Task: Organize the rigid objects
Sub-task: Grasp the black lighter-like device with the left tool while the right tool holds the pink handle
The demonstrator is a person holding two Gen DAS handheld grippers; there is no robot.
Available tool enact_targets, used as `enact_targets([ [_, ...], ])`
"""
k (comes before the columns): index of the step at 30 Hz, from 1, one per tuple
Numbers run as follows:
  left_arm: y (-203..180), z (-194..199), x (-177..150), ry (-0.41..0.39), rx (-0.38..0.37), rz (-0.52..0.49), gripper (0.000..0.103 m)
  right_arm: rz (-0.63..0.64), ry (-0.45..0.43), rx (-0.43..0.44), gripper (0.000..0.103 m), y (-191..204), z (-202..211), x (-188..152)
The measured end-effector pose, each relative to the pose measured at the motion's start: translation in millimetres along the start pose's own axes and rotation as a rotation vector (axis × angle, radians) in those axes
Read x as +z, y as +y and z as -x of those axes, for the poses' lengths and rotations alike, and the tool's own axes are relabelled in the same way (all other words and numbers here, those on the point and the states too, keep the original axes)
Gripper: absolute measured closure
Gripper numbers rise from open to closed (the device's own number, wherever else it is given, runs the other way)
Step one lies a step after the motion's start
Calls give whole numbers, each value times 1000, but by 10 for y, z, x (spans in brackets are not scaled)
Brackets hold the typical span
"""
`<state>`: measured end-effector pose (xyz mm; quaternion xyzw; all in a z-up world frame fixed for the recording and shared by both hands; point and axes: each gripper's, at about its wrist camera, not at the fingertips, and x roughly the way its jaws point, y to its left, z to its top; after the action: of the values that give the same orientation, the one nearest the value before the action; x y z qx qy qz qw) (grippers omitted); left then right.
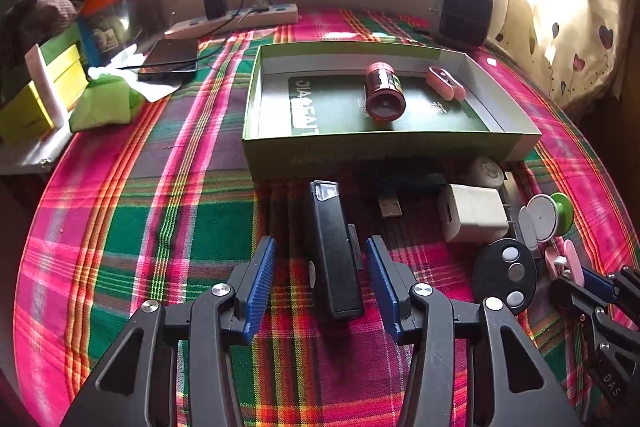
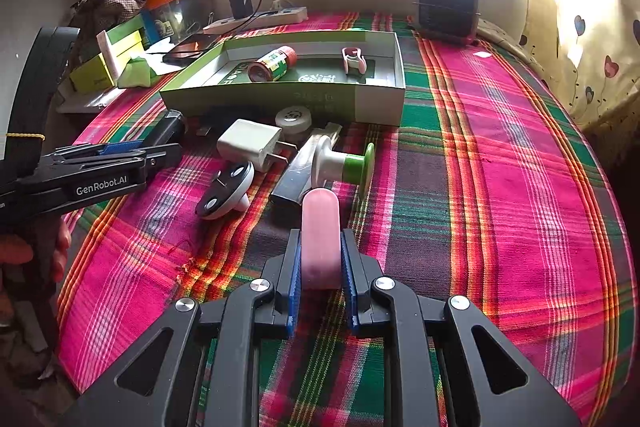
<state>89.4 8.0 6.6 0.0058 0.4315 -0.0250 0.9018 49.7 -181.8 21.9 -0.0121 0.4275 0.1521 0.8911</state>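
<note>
A green box (image 1: pixel 384 151) sits on a plaid bed (image 1: pixel 160 227). In front of it, the left tool (image 1: pixel 320 267) is released, straddling a black bar (image 1: pixel 334 251) without touching. The right tool (image 2: pixel 320 259) is clenched on a pink case (image 2: pixel 320 235) nearer than the box.

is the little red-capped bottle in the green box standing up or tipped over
Tipped over. The red-capped bottle lies on its side on the floor of the green box, its round base facing the left wrist camera.
</note>
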Motion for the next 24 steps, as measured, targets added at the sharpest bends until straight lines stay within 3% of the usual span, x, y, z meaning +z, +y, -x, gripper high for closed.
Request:
enact_targets([
  [13,36,-15,26,-7,-10,11,59,-3,0,3,84,-4,0,-1],
  [24,68,3,5,-12,-12,19,72,-4,-1,4,84,-6,-3,-1],
])
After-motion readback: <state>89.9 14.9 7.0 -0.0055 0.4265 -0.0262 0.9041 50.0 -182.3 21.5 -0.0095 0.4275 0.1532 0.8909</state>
